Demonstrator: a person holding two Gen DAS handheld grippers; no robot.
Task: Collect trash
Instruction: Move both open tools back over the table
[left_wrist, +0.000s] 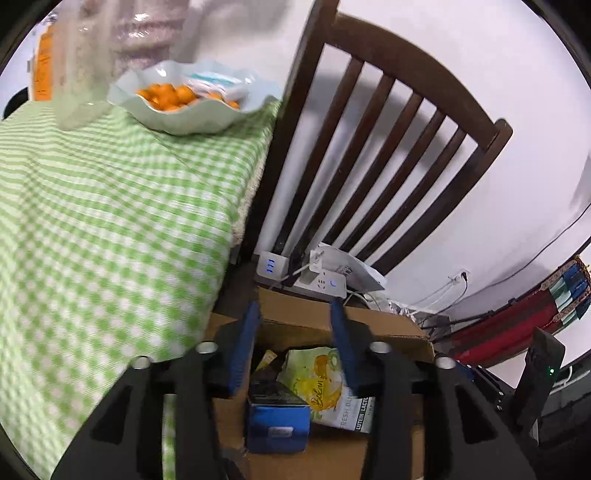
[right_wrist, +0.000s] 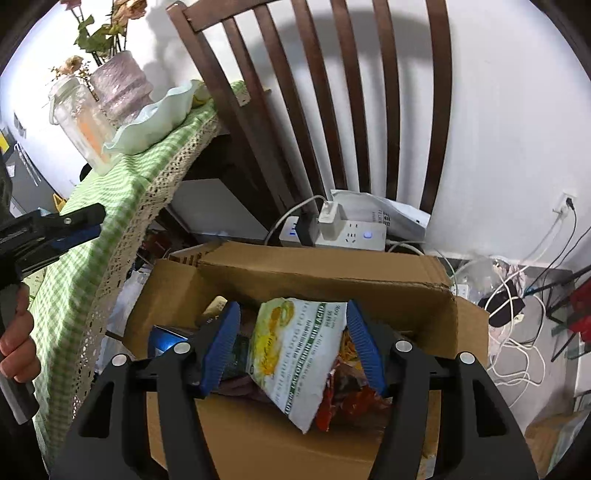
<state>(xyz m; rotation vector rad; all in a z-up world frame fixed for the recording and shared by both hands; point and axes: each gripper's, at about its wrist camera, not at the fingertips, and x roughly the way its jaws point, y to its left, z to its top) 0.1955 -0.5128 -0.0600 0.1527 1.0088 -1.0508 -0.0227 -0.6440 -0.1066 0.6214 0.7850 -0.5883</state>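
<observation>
We hold both grippers over the open cardboard box (right_wrist: 325, 273) that stands on the floor beside the table, and the wrappers already lie inside it, below and ahead of both sets of jaws. From the right wrist view, the right gripper (right_wrist: 293, 343) has its blue pads wide apart, and the white-and-green snack bag (right_wrist: 295, 354) sits in the gap with its long axis running away from us into the box; the pads seem clear of it, though the angle is poor. The left gripper (left_wrist: 295, 347) hangs partly open and empty over the same box, with a blue packet (left_wrist: 277, 424) beneath. The green checked tablecloth (left_wrist: 110, 221) carries a bowl of oranges (left_wrist: 192, 99), and a dark wooden chair (right_wrist: 314, 110) stands behind, against the white wall
</observation>
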